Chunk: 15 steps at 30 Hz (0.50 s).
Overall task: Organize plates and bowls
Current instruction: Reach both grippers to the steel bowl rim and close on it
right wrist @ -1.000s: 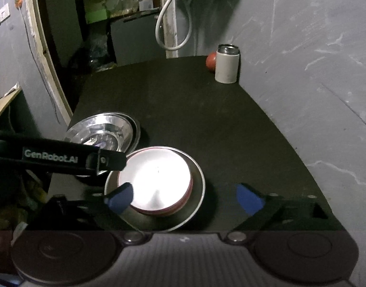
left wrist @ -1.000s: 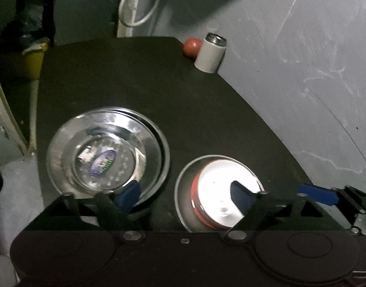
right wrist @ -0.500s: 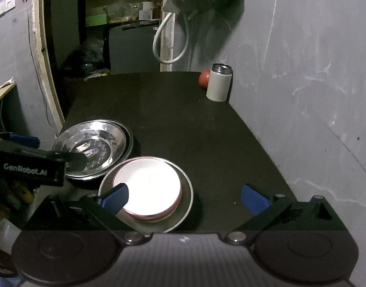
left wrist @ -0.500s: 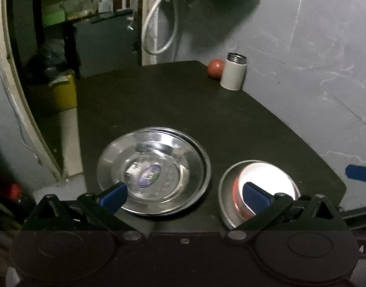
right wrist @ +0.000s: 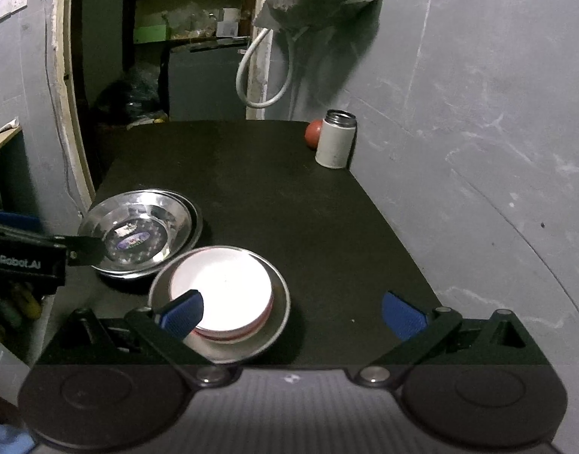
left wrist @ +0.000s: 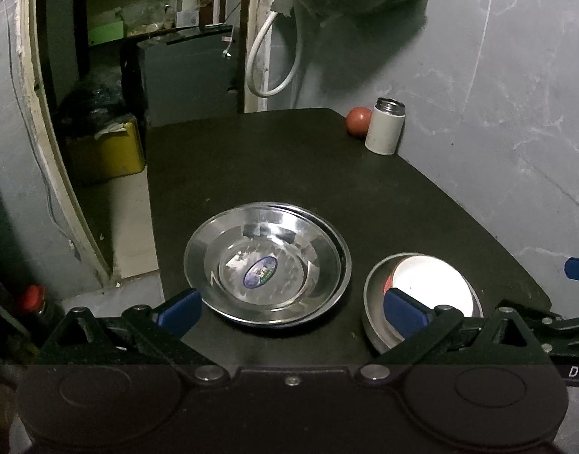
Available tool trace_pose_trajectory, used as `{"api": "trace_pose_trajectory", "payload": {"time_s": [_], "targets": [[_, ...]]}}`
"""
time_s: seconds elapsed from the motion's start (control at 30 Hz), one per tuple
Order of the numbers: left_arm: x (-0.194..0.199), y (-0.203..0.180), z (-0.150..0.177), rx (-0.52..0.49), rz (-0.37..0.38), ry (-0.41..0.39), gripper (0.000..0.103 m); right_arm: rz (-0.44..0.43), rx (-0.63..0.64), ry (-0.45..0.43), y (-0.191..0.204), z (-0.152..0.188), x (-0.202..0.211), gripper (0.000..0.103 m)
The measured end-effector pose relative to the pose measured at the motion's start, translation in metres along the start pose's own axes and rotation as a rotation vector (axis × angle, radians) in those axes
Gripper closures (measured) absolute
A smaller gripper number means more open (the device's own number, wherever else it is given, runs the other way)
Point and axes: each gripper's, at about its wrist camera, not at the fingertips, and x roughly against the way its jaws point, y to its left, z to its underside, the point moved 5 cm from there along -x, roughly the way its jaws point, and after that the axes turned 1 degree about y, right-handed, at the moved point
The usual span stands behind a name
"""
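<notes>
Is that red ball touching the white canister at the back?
Cannot tell. In both wrist views the canister overlaps the red ball, hiding any gap or contact.

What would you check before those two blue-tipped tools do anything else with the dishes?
1. Left gripper empty, jaws open: ok.
2. Right gripper empty, jaws open: ok.
3. Steel plates nested in one stack: ok.
4. White bowl sitting inside its steel plate: ok.
5. Flask and red ball far from the dishes: ok.
6. Further dishes left outside the views: cannot tell.
</notes>
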Motion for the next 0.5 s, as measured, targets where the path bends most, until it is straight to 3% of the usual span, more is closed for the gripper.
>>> {"api": "trace_pose_trajectory", "payload": {"time_s": [0.27,0.5], "targets": [[-0.003,0.0,0.004,-0.006,-0.02,0.035,0.001,0.013,-0.05,0.036,-0.02,0.008,-0.012,0.0],[-0.024,-0.009,0.01,0.014,-0.002,0.122,0.001,-0.006,-0.097,0.107,-0.045,0.017,-0.038,0.0]]}}
